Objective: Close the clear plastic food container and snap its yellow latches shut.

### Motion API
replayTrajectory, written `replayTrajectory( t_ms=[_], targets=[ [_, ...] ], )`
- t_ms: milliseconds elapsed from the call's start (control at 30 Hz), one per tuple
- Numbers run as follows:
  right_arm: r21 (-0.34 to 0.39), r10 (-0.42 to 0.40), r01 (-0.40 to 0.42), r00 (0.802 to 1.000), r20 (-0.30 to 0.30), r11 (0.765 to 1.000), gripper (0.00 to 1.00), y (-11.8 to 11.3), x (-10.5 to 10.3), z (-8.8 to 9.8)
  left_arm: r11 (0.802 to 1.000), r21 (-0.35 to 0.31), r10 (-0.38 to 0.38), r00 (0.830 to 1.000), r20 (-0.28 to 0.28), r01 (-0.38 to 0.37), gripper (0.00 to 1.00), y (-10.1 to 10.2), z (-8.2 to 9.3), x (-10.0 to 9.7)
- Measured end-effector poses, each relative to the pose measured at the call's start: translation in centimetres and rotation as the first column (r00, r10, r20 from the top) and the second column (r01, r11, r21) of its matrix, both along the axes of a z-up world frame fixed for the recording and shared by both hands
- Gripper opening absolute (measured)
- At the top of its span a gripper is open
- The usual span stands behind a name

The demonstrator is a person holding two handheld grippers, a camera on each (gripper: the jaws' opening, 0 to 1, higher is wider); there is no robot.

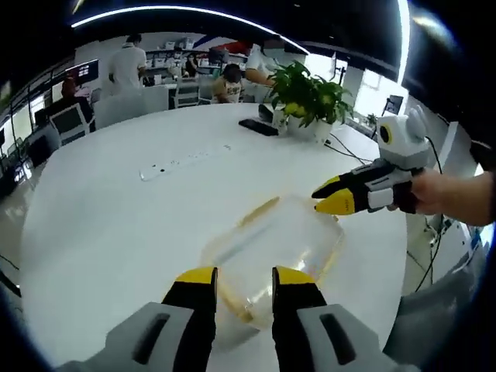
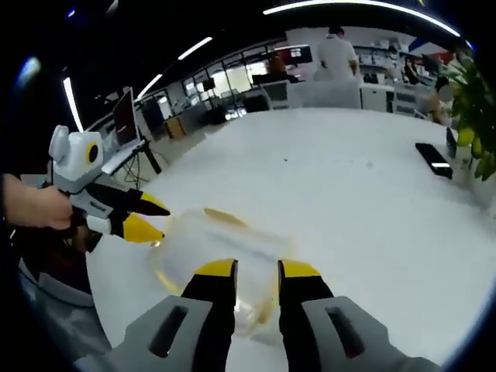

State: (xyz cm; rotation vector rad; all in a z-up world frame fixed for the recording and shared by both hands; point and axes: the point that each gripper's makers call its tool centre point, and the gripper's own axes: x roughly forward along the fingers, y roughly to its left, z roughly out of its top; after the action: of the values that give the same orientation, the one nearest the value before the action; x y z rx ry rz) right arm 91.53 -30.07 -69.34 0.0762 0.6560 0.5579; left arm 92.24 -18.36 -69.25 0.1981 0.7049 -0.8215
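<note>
The clear plastic container (image 1: 275, 240) lies on the white round table (image 1: 108, 232), with a yellow latch strip along its far edge and another at its near end. My left gripper (image 1: 246, 277) stands open just over the container's near end. My right gripper (image 1: 335, 194), held by a hand, points at the container's far right corner, its yellow tips close together. In the right gripper view the container (image 2: 221, 240) is blurred, my right gripper (image 2: 257, 270) is open above its near edge, and my left gripper (image 2: 146, 217) reaches its left side. Lid seating is unclear.
A potted plant (image 1: 310, 97), a dark phone (image 1: 258, 126) and a white power strip (image 1: 182, 161) sit toward the far side of the table. The table edge (image 2: 116, 287) runs close behind the container. People and desks fill the room beyond.
</note>
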Motion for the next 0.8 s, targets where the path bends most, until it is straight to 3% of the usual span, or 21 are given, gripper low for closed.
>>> replayTrajectory(
  t_ms=[100,333,533,800],
  targets=[
    [-0.030,0.076,-0.076,0.997,0.015,0.997,0.16,1.3,-0.1,-0.1,0.997,0.033,-0.065,0.998,0.025,0.064,0.21,-0.8,-0.1,-0.2],
    [-0.059,0.128,-0.127,0.991,0.027,0.990,0.15,2.7,0.3,-0.4,0.983,0.082,-0.169,0.984,0.053,0.164,0.21,-2.4,-0.4,-0.8],
    [-0.091,0.182,-0.178,0.983,0.037,0.980,0.14,3.5,0.6,-0.8,0.954,0.141,-0.278,0.957,0.088,0.264,0.20,-3.4,-0.7,-0.9],
    [-0.115,0.216,-0.209,0.975,0.053,0.971,0.12,4.1,1.0,-1.2,0.938,0.161,-0.322,0.942,0.092,0.305,0.20,-4.3,-1.1,-1.0]
  ],
)
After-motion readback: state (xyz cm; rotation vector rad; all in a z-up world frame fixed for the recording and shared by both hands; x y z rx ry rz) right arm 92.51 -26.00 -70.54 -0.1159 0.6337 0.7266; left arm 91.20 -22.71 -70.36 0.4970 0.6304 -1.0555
